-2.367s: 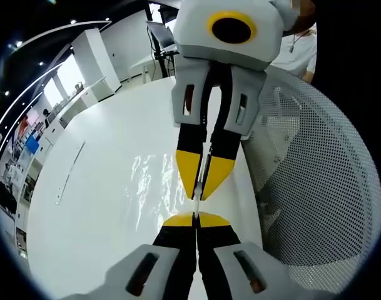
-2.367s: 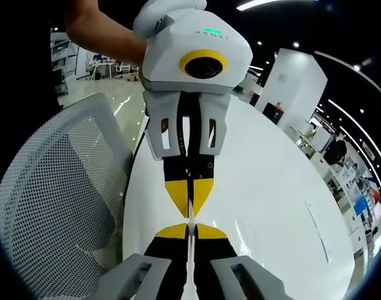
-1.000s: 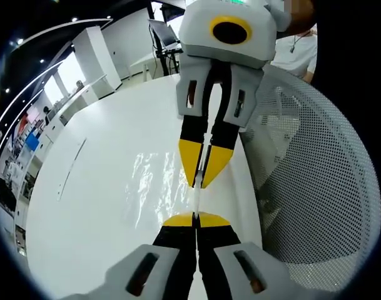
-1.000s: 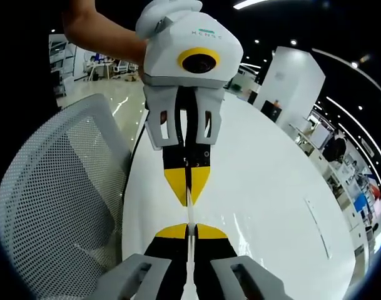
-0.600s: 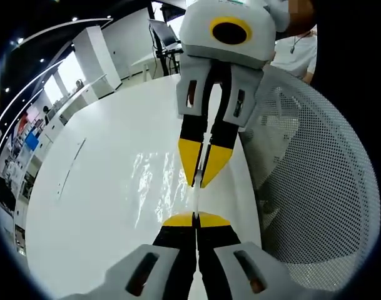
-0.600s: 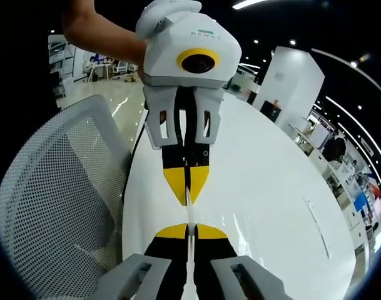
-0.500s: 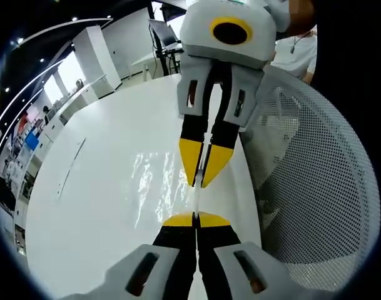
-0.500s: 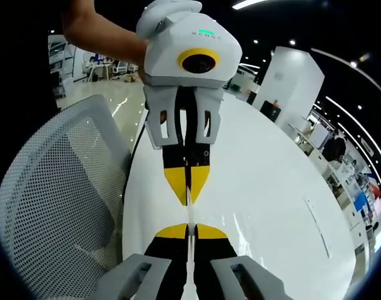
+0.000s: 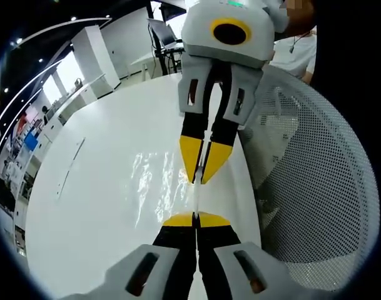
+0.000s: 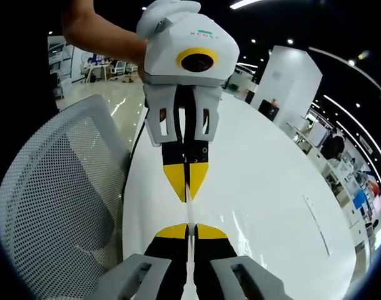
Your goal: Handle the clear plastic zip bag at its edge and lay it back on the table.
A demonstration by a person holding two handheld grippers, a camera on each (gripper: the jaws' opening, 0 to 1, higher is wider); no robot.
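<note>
While both grippers face each other tip to tip, the bag (image 9: 154,187) edge runs straight between them — left gripper (image 9: 195,218) and right gripper (image 10: 188,229) each clamped on it, sheet draping onto the table (image 9: 90,206) — so lowering is evenly shared.

Glossy white table (image 9: 96,187) throwing back the ceiling lights, and on it the clear plastic zip bag (image 9: 156,187), thin crinkled film catching bright glints. To the right in the left gripper view, the chair back (image 9: 315,187) is white perforated mesh, matt and finely dotted. The right gripper (image 9: 201,181) shows smooth matt grey plastic housing with yellow and black jaws.
</note>
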